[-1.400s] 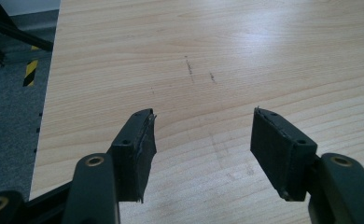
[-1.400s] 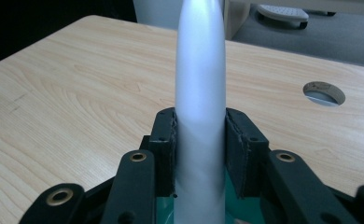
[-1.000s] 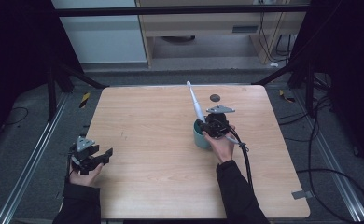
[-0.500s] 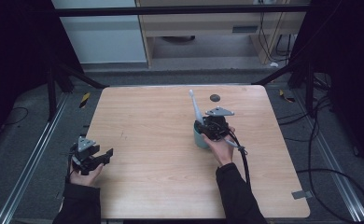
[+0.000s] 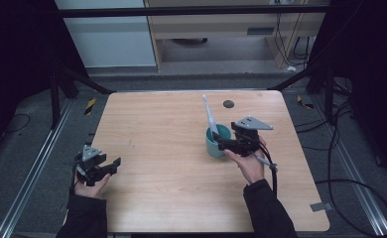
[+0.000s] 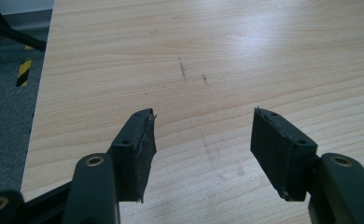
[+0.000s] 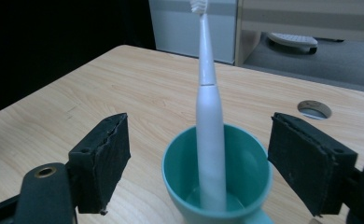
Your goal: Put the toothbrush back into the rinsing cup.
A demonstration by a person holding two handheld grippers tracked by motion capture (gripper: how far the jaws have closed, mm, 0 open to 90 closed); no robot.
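Observation:
A teal cup (image 5: 216, 144) stands right of the middle of the wooden table (image 5: 161, 129). A white electric toothbrush (image 5: 209, 115) stands in it, head up, leaning toward the far left. My right gripper (image 5: 220, 144) is just right of the cup, open, with its fingertips beside the cup's rim. In the right gripper view the cup (image 7: 245, 186) and the toothbrush (image 7: 209, 121) lie between the spread jaws of the right gripper (image 7: 201, 161), and neither jaw touches them. My left gripper (image 5: 113, 165) rests at the table's near left edge. In its own view the left gripper (image 6: 201, 140) is open over bare wood.
A round cable hole (image 5: 228, 104) sits in the table behind the cup, also seen as the hole (image 7: 314, 108) in the right gripper view. The right gripper's cable (image 5: 271, 173) trails toward the near edge. Black-and-yellow tape (image 5: 90, 105) marks the floor off the far left corner.
The right gripper has drawn back to the right, from over the cup to beside it. The toothbrush stays in the cup, leaning. The left gripper has barely moved.

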